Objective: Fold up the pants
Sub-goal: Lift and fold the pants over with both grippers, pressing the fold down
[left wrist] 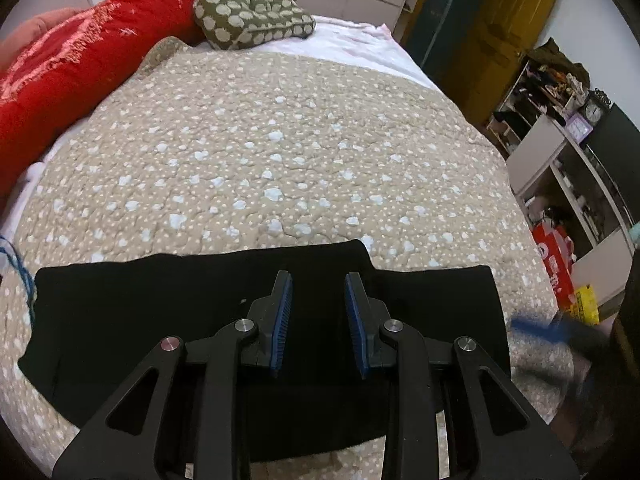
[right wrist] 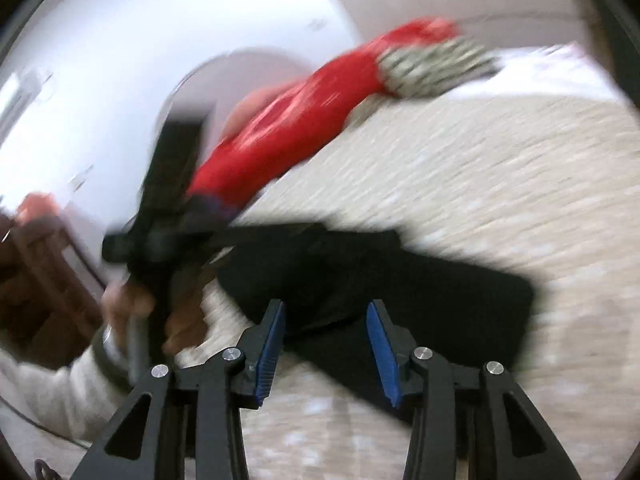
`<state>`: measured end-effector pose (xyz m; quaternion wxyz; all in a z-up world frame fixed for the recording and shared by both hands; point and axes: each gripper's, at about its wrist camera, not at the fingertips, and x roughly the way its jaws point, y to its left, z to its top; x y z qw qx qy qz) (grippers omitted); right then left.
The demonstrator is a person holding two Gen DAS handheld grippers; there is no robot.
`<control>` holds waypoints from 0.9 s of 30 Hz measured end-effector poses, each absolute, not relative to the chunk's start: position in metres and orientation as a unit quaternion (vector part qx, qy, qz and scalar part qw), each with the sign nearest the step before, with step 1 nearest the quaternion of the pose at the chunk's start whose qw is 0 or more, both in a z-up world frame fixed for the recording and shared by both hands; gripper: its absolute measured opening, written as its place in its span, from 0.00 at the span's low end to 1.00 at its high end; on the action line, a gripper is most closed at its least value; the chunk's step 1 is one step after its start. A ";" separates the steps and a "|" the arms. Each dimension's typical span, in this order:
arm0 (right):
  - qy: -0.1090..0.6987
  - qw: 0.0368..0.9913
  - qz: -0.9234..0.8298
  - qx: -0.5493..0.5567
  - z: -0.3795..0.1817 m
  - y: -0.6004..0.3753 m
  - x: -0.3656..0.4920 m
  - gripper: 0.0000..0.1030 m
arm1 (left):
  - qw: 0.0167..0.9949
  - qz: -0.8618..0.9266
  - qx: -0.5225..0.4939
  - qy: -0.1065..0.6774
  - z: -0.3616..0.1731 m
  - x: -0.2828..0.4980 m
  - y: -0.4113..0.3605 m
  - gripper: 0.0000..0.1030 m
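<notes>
Left fingers point(left wrist: 318, 288) and right fingers point(right wrist: 326, 316) parted, empty above pants point(left wrist: 160, 320).

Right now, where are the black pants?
In the left wrist view the black pants lie flat on the beige dotted quilt at the near edge of the bed, under the left gripper; nothing grips them.

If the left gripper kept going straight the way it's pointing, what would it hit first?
Most likely the black pants, lying flat on the spotted quilt. The left gripper is open and empty, aimed downward onto them.

Home bedroom, quilted bed point(left wrist: 280, 140), pillow point(left wrist: 252, 16), cluttered shelves point(left wrist: 552, 92)
</notes>
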<state>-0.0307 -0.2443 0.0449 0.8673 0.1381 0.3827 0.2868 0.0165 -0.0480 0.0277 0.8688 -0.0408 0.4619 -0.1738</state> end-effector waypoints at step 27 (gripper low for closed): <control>0.456 0.874 0.169 -0.023 0.008 -0.243 -0.058 0.29 | 0.862 -0.157 -0.021 0.481 -0.019 -0.013 -0.087 0.31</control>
